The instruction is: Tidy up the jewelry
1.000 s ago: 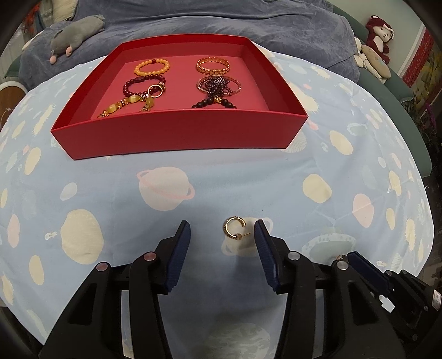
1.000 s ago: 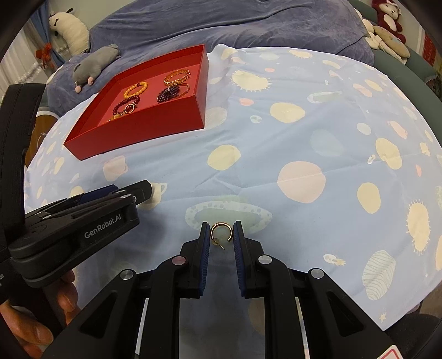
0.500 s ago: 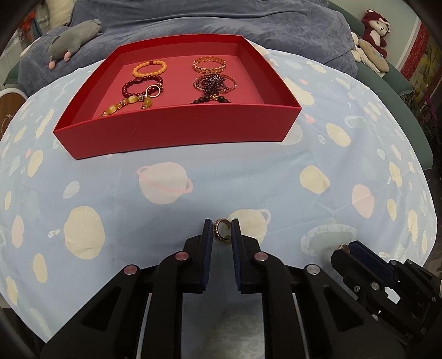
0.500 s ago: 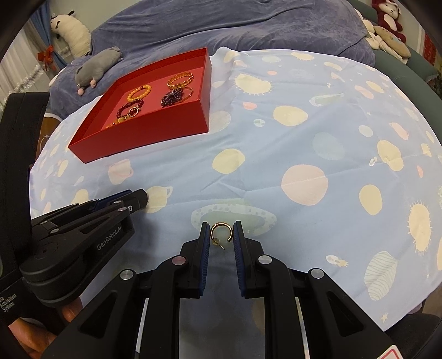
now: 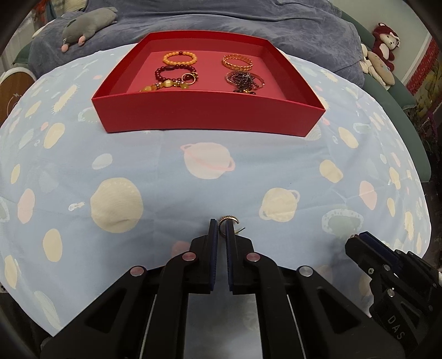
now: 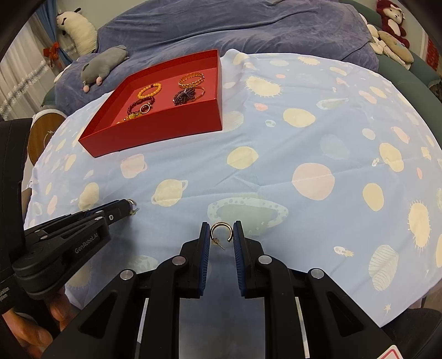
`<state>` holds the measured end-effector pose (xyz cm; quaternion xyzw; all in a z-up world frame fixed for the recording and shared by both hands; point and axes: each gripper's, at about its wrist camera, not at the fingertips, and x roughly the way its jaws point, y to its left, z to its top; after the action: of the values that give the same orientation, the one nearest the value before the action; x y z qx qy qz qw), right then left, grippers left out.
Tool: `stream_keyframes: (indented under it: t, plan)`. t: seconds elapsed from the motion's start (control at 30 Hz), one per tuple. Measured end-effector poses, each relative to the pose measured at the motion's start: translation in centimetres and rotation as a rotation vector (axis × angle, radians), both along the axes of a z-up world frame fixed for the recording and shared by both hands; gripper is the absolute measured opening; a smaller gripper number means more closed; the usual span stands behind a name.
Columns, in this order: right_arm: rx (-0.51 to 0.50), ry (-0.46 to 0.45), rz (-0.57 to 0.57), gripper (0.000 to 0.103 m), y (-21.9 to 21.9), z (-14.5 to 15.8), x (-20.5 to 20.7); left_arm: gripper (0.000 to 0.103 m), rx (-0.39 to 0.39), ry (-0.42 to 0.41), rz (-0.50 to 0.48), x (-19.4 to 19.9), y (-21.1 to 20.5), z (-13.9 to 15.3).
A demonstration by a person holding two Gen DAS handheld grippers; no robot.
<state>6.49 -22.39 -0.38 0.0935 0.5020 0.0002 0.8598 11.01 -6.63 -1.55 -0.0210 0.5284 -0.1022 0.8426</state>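
Nearest the left wrist camera, the left gripper (image 5: 221,225) has its fingers (image 5: 212,234) drawn narrow and clamped on a small gold hoop earring (image 5: 228,218), whose arc pokes out past the tips with its post angled off to the right. In the right wrist view the right gripper (image 6: 221,234) pinches a second gold hoop earring (image 6: 221,230) between its blue-padded fingers (image 6: 205,243); the gap is only as wide as the hoop, and the post points down toward the camera. Both earrings sit low over the worktop, which is covered by a pale blue cloth (image 6: 304,143) printed with planets and suns. The left gripper also shows at the left edge of the right wrist view, its earring at the tips. Farther back on the cloth stands a red tray (image 5: 210,116) holding an orange bead bracelet (image 5: 180,58), a dark red bead bracelet (image 5: 174,72), a gold chain bangle (image 5: 238,62) and a dark purple bead strand (image 5: 244,80). Beyond the tray lies a grey plush mouse (image 5: 88,23) on a blue-grey blanket (image 5: 221,16).
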Motion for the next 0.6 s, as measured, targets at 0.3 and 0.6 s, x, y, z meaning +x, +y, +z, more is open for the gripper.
stream_keyframes:
  t: [0.3, 0.6]
  plan:
    - [0.007, 0.005, 0.001, 0.016, 0.1, -0.3, 0.3, 0.006, -0.068, 0.019, 0.025, -0.1, 1.4, -0.1]
    - [0.011, 0.002, 0.002, 0.016, 0.2, -0.4, 0.2, 0.031, -0.084, 0.0, 0.014, -0.3, 0.6, 0.2]
